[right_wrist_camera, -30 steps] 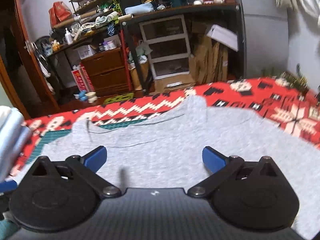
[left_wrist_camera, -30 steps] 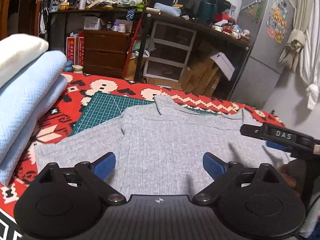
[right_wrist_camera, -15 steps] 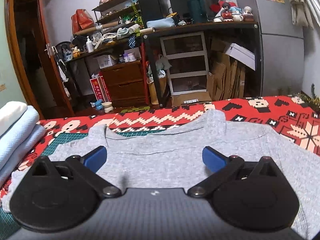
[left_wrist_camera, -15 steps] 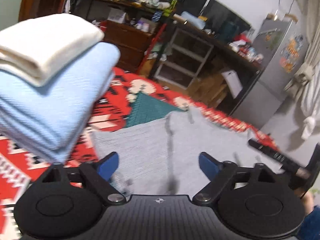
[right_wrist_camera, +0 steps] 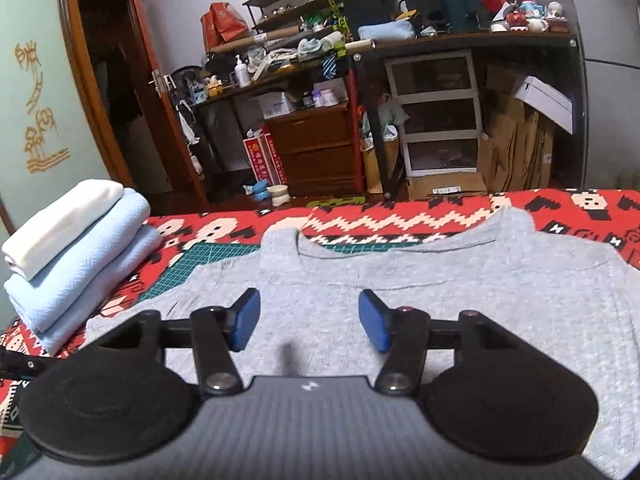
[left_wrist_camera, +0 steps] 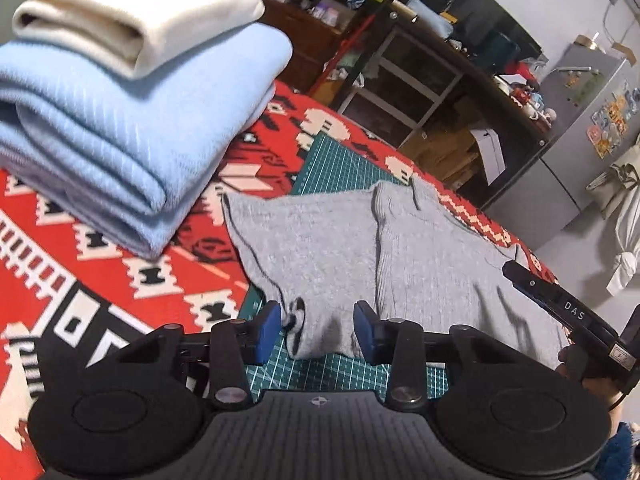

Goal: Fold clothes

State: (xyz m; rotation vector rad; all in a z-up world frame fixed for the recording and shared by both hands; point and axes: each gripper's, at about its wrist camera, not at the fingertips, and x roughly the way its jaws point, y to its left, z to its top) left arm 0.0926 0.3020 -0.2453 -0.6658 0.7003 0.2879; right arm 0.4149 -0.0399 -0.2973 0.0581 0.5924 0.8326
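While both sets of jaws are closing, the left gripper [left_wrist_camera: 316, 330] is straddling the near corner of the grey ribbed sweater [left_wrist_camera: 360, 248], with that cloth lying between its blue pads [left_wrist_camera: 266, 328]; the pads are flanking the fabric but are not yet visibly pinching it, so nothing is held. A second ago these jaws were standing wide over the middle of the garment; the gripper has since travelled toward the sleeve side and rolled, so it is now sitting at the hem edge beside the folded stack. The right gripper [right_wrist_camera: 308, 320] is likewise narrowing from full spread, hovering over the lower chest of the sweater [right_wrist_camera: 400, 280] with flat cloth below its pads and no grip showing.

Beneath the sweater, the green cutting mat [left_wrist_camera: 344, 368] is showing at the hem and again near the collar. The garment is lying flat, collar away from the cameras, on the red patterned blanket [left_wrist_camera: 120, 280]. To the left, a folded light-blue knit [left_wrist_camera: 132, 120] is carrying a folded cream garment [left_wrist_camera: 132, 12]. Beyond, cluttered shelves [right_wrist_camera: 304, 44] and a grey refrigerator [left_wrist_camera: 576, 128] are filling the background.

Judged from these positions, the step in hand is taking hold of the hem at two points; the fold itself is not yet begun.
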